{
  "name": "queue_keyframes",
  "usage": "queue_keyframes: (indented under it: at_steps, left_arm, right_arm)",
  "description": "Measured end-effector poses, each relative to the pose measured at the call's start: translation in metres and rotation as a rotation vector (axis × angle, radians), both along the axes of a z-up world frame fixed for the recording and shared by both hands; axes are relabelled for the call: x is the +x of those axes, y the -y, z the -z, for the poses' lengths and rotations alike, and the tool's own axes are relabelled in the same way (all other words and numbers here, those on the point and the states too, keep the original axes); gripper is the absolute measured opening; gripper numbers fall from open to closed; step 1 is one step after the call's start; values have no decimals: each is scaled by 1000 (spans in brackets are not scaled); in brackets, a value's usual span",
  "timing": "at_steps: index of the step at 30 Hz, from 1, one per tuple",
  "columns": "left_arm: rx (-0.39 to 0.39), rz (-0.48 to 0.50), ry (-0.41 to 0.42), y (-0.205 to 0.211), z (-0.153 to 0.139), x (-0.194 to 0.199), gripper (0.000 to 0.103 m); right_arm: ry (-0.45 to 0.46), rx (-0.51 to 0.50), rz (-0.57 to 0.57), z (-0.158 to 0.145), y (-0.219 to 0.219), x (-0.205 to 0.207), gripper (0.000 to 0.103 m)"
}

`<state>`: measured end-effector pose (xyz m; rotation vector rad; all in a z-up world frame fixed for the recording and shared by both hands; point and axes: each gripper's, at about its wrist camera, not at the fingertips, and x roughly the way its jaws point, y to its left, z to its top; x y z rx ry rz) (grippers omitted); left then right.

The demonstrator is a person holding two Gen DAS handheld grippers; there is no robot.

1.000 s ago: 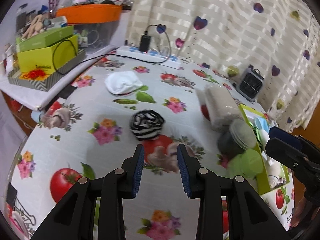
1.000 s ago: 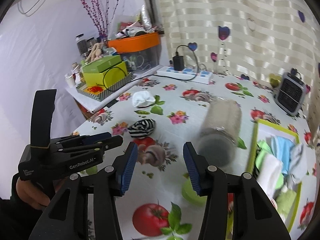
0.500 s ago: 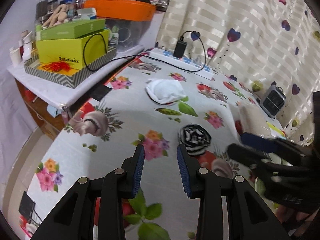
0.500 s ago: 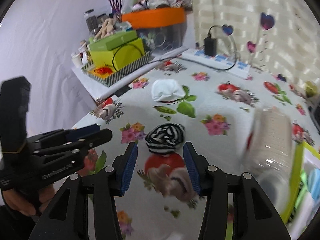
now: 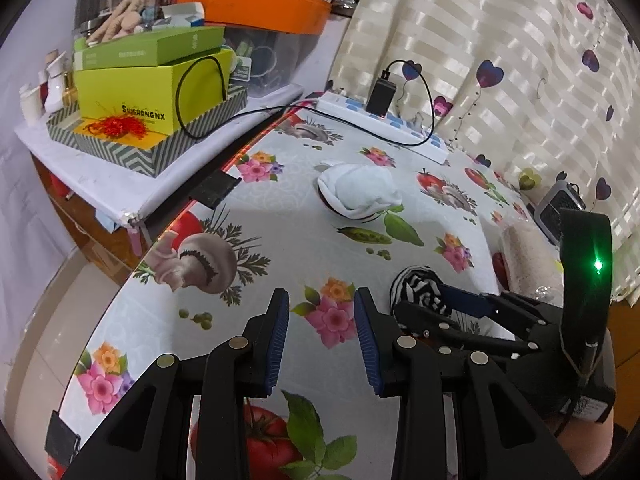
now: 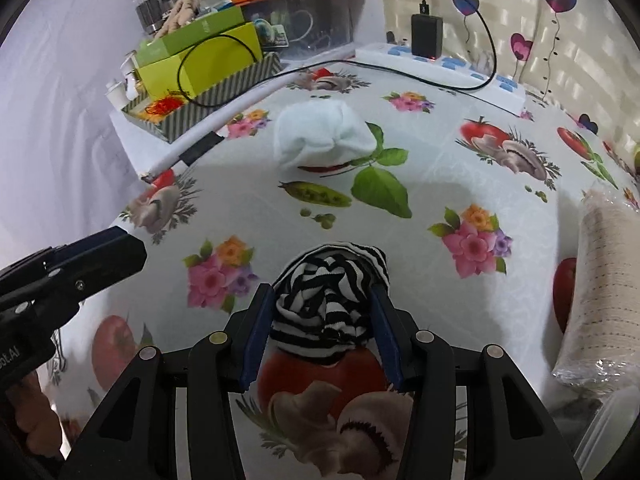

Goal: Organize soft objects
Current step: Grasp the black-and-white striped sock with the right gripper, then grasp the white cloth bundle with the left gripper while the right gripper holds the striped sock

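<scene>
The right gripper (image 6: 322,320) sits low over the flowered tablecloth (image 6: 440,184) with the black-and-white striped sock ball (image 6: 328,300) lying between its two blue pads; the jaws stand wide on either side of the bundle, close against its flanks, but the fabric does not look squeezed, so I read them as released, not clamped. This straddling placement makes sense as the setup for a pick: the ball is soft and round, so taking it across its middle gives the pads the most cloth to bite on. The left gripper (image 5: 320,336) hangs over bare tablecloth just beside the right one, its jaws apart with nothing between them, probably kept out of the way or waiting for its own turn. Farther back on the table lies a white sock ball (image 6: 320,136), well apart from the striped one and untouched, near the white power strip (image 6: 440,66) with its black charger. To the right a wrapped beige roll (image 6: 600,288) rests on its side. The likely next step is to close on the striped ball and lift it; a shallow bite could let it slip out.
</scene>
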<state>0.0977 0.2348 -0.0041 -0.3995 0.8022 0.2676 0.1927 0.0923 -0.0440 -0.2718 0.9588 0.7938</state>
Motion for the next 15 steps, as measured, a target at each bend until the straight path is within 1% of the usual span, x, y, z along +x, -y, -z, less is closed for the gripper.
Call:
queue_keyframes:
  at_steps: [1, 2, 3, 5, 7, 9, 15]
  left_arm:
    - [-2, 2, -1, -1, 0, 2, 32]
    - [-6, 3, -2, -2, 0, 5, 32]
    - [-9, 5, -1, -2, 0, 7, 32]
    - [-12, 12, 4, -3, -1, 11, 32]
    - [-15, 18, 9, -3, -2, 17, 32]
    - [-21, 26, 16, -4, -4, 25, 32]
    - [-42, 37, 27, -7, -6, 57, 33]
  right_arm:
    - [-5, -2, 8, 0, 1, 1, 48]
    - [-3, -7, 21, 0, 1, 1, 35]
    - [4, -17, 33, 0, 2, 2, 19]
    - [-10, -2, 39, -1, 7, 2, 18]
    - [3, 0, 50, -4, 11, 1, 17]
    - [10, 24, 56, -13, 17, -2, 17]
    - [77, 84, 64, -51, 34, -11, 17]
